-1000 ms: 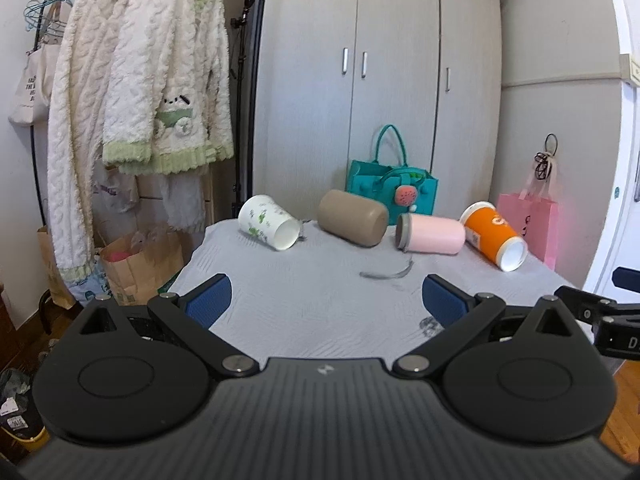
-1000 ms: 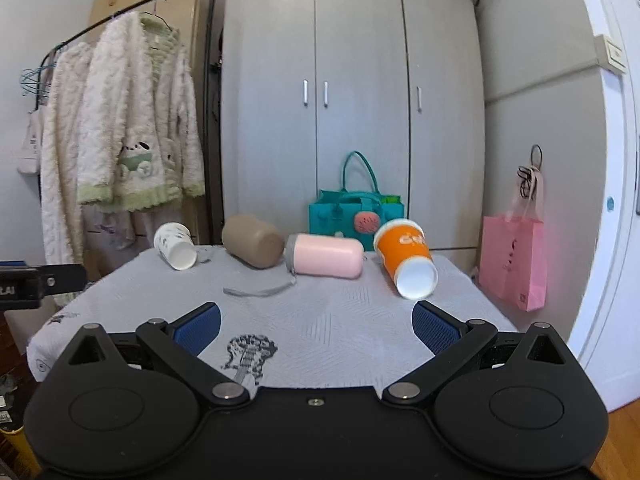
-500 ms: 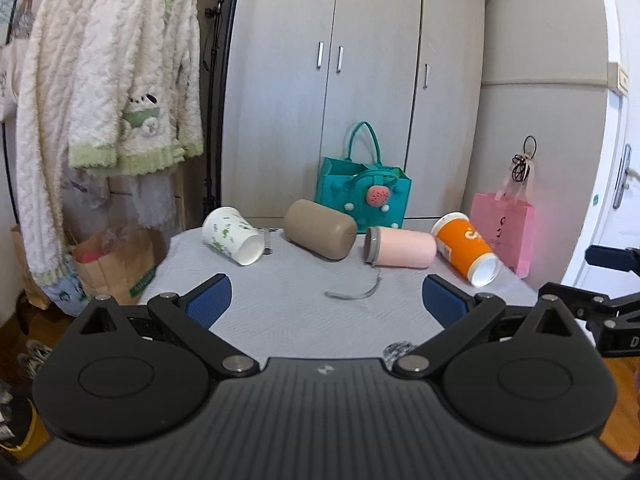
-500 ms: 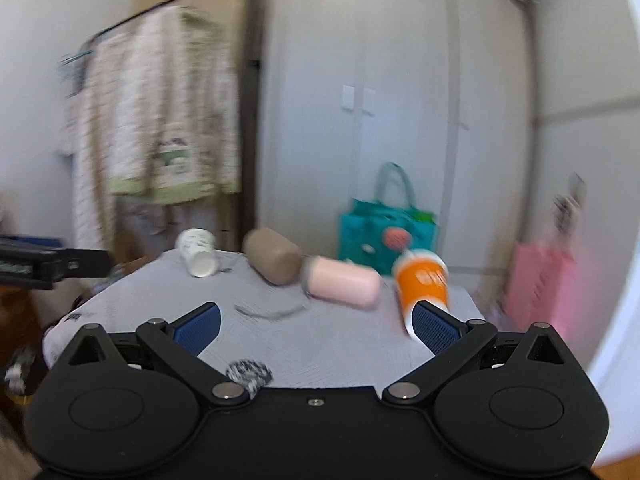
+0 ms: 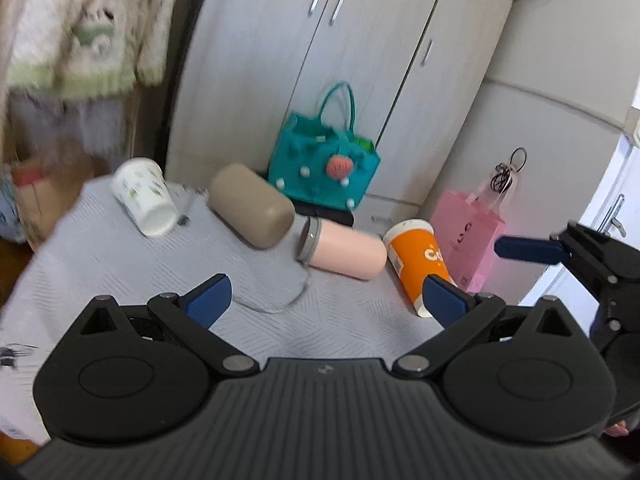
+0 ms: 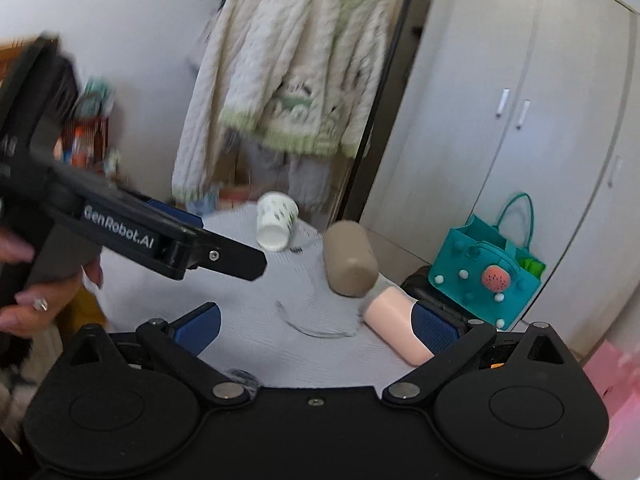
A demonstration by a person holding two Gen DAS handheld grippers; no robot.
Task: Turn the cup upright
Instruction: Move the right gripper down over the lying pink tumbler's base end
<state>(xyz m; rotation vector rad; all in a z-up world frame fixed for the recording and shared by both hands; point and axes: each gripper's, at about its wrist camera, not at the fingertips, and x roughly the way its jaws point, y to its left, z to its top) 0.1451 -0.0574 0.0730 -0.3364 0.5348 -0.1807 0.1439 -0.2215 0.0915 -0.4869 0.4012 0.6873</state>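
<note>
Several cups lie on their sides on the grey-clothed table (image 5: 120,264): a white cup with green print (image 5: 145,196) (image 6: 276,220), a tan tumbler (image 5: 252,206) (image 6: 350,264), a pink tumbler (image 5: 342,252) (image 6: 394,330) and an orange cup (image 5: 416,266). My left gripper (image 5: 326,298) is open and empty, short of the pink tumbler. My right gripper (image 6: 314,322) is open and empty, with the pink tumbler just beyond its right finger. Each gripper shows in the other's view, the left one (image 6: 140,236) at the left and the right one (image 5: 568,252) at the right.
A grey strap (image 5: 280,292) lies on the cloth near the pink tumbler. A teal bag (image 5: 324,172) and a pink bag (image 5: 468,236) stand behind the table by the wardrobe (image 5: 304,60). Sweaters (image 6: 288,76) hang on a rack at the left.
Both grippers have tilted and swung. The right one has turned left and now faces the tan and pink tumblers. The left one has tipped and moved closer over the table.
</note>
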